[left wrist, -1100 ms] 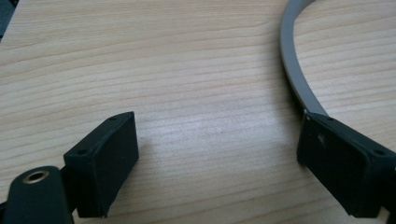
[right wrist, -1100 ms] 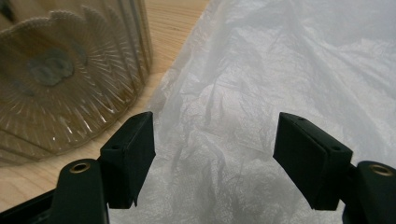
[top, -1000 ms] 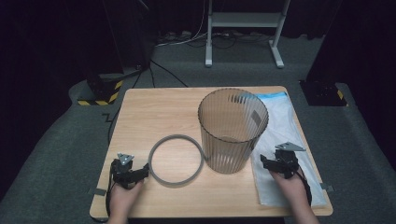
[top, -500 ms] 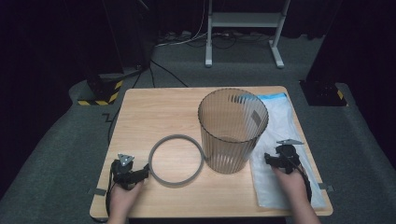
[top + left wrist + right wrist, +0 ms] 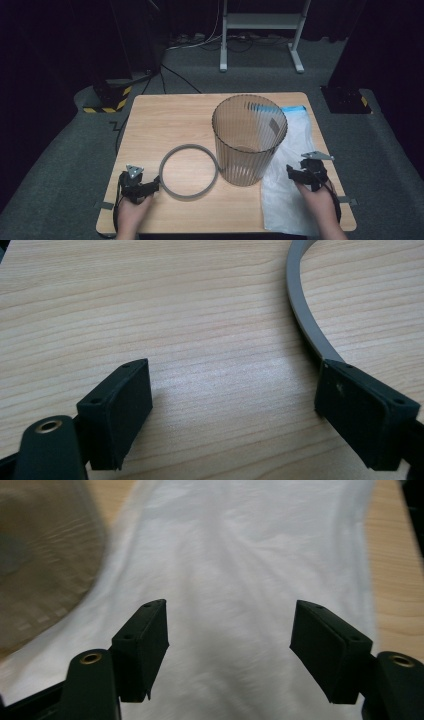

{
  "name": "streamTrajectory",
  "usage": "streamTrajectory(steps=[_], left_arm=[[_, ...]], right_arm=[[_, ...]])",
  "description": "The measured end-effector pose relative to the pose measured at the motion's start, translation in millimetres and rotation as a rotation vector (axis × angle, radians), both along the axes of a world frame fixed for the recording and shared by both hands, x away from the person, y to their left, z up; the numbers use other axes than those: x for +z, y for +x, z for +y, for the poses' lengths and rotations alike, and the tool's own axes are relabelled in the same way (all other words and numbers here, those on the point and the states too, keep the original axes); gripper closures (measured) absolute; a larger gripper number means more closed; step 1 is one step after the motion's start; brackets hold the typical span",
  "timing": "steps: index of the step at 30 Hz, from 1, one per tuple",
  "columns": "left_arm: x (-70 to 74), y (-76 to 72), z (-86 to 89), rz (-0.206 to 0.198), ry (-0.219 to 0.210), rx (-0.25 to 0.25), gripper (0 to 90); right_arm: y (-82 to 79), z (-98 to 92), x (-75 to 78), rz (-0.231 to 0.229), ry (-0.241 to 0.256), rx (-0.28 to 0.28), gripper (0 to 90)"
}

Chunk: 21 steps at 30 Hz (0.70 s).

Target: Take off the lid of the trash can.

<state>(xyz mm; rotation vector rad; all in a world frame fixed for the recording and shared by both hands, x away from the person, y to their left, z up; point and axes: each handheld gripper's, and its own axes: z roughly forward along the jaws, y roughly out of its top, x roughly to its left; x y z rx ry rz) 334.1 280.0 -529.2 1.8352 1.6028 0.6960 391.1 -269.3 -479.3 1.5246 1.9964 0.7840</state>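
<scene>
A translucent ribbed bin (image 5: 250, 140) stands upright mid-table. Left of it a grey ring (image 5: 189, 171) lies flat on the wood. A white plastic bag (image 5: 292, 192) with a blue strip at its far end lies flat to the right of the bin. My left gripper (image 5: 150, 186) rests at the ring's near-left edge. In the left gripper view it (image 5: 232, 375) is open, and the ring (image 5: 300, 305) runs just under its right jaw. My right gripper (image 5: 300, 173) hovers over the bag, open (image 5: 230, 610), with the bag (image 5: 250, 540) below and the bin (image 5: 40, 570) at the left.
The wooden table (image 5: 165, 120) has bare room at its back left. Grey carpet surrounds it. A metal stand (image 5: 260, 30) and a yellow-and-black striped base (image 5: 107, 100) sit on the floor beyond the far edge.
My right gripper has drifted a little to the right over the bag. The left gripper, ring and bin have stayed put.
</scene>
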Motion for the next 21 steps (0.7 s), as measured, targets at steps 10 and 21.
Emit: streamTrajectory(steps=[10,21], left_arm=[[-0.1,-0.9,0.1,0.000,-0.002,-0.003,15.1],[-0.1,-1.3,0.5,0.000,-0.004,-0.009,14.8]], right_arm=[[42.8,-32.9,-27.1,0.037,0.002,-0.138,24.3],[45.9,-23.9,-30.1,0.068,0.018,-0.064,57.7]])
